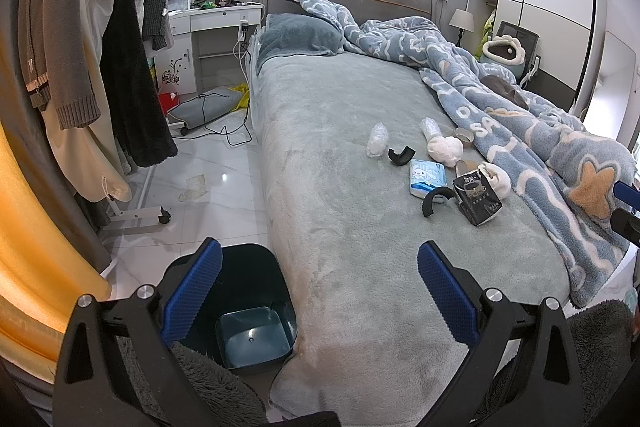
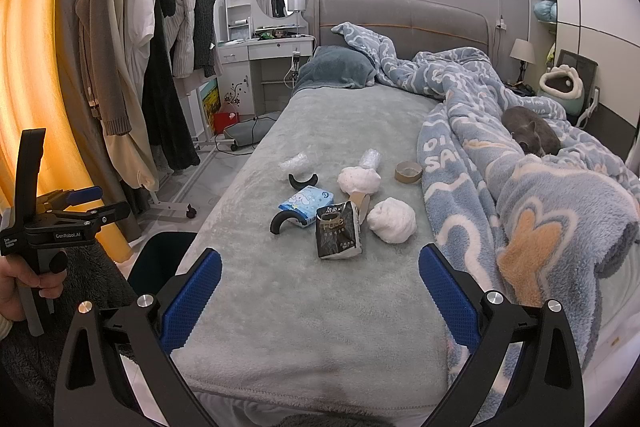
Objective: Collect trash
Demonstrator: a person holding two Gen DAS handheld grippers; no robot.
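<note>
Nothing picked up yet. The trash sits mid-bed on the grey blanket [image 2: 320,307]: a dark crumpled packet [image 2: 338,231] nearest you, a white wad [image 2: 392,225] just right of it, a blue tissue pack [image 2: 308,207] to its left, a black curved scrap [image 2: 285,219] touching that pack, and clear wrap [image 2: 294,161] farther back. The bin [image 1: 248,331] stands on the floor against the bed's left edge, open and seemingly empty.

Take the dark packet first with your right gripper [image 2: 320,293]. Come in low, pinch its crumpled top and don't snag the blanket. Mind the cat [image 2: 532,135] on the quilt.

Right gripper hovers at the foot of the bed, jaws wide apart, holding nothing. Left gripper [image 1: 320,291] hangs over the bed corner beside the bin, jaws also wide, holding nothing.
</note>
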